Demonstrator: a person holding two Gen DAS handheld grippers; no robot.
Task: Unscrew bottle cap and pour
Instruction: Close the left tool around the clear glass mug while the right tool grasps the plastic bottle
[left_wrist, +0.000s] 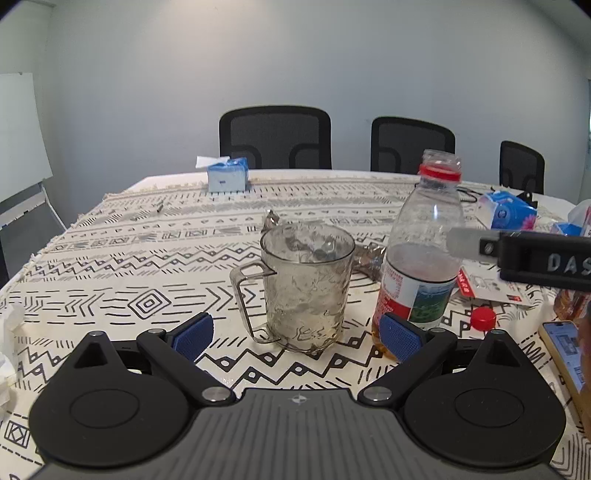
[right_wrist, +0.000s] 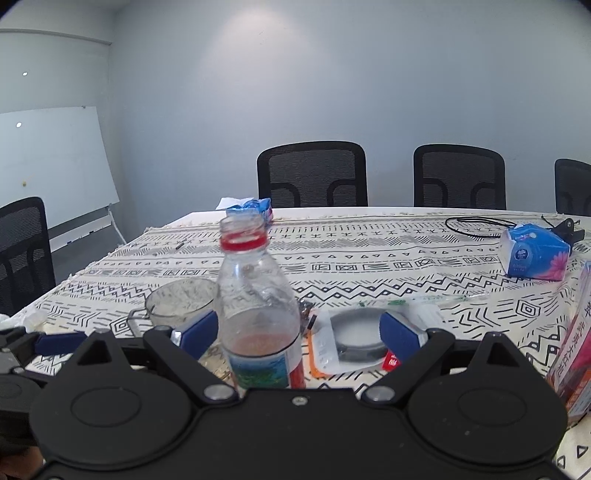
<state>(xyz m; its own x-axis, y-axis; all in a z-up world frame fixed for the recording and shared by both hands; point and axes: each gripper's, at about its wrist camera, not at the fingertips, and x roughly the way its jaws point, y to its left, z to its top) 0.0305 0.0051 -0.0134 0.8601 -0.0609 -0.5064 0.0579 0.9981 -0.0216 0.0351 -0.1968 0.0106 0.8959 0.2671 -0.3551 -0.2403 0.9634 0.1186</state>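
An uncapped clear plastic bottle (left_wrist: 421, 254) with a red neck ring and a picture label stands upright on the patterned tablecloth. It also shows in the right wrist view (right_wrist: 258, 314), standing between my right gripper's fingers. Its red cap (left_wrist: 483, 318) lies on the cloth to its right. A clear glass mug (left_wrist: 304, 286) with a handle stands left of the bottle and shows in the right wrist view (right_wrist: 181, 297). My left gripper (left_wrist: 295, 332) is open and empty, facing the mug. My right gripper (right_wrist: 299, 334) is open around the bottle without gripping it.
Tissue packs sit at the far side (left_wrist: 227, 175) and at the right (right_wrist: 535, 253). A phone (left_wrist: 567, 354) lies near the right edge. A red carton (right_wrist: 576, 343), plastic packaging (right_wrist: 354, 341), a black cable (right_wrist: 476, 223) and several chairs (left_wrist: 275, 138) are around.
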